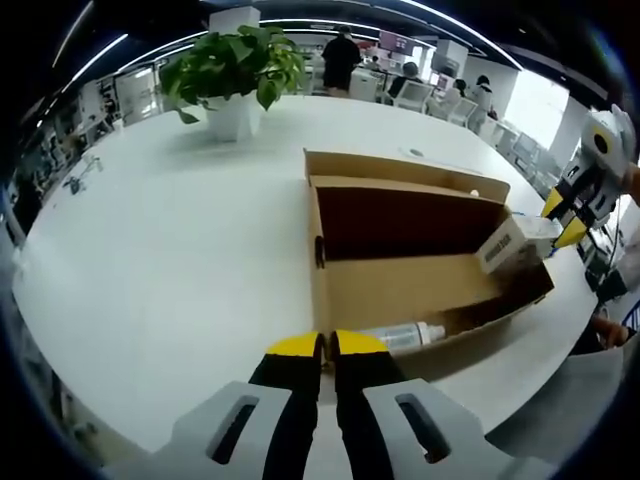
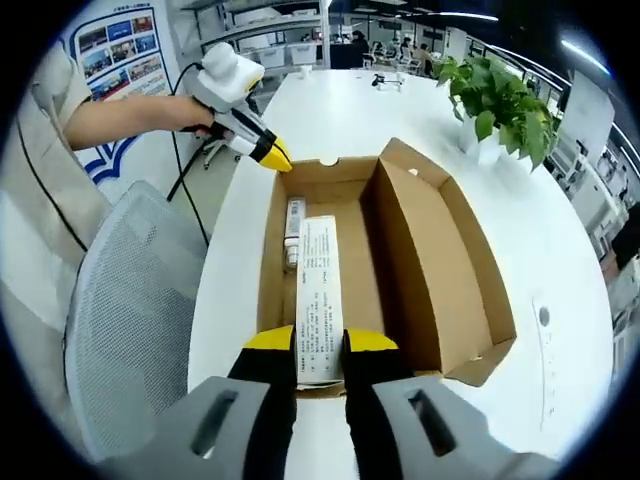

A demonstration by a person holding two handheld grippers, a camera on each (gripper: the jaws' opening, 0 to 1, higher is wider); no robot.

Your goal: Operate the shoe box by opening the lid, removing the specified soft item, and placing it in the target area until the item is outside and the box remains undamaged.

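An open cardboard shoe box (image 1: 400, 285) (image 2: 420, 240) lies on the white table, its lid folded back. My right gripper (image 2: 320, 345) is shut on the near end of a long white printed packet (image 2: 318, 285), which reaches over the box's rim into the box. From the left gripper view, the same packet (image 1: 508, 243) sits at the box's far right corner, with the right gripper (image 1: 562, 218) on it. A small white tube (image 2: 293, 232) (image 1: 405, 335) lies on the box floor. My left gripper (image 1: 322, 345) (image 2: 272, 152) hovers shut at the box's other end, holding nothing.
A potted green plant (image 1: 235, 70) (image 2: 500, 95) stands on the table (image 1: 150, 250) beyond the box. A grey mesh chair (image 2: 130, 300) is beside the table edge, close to the person's sleeve (image 2: 40, 140). People sit at desks far behind.
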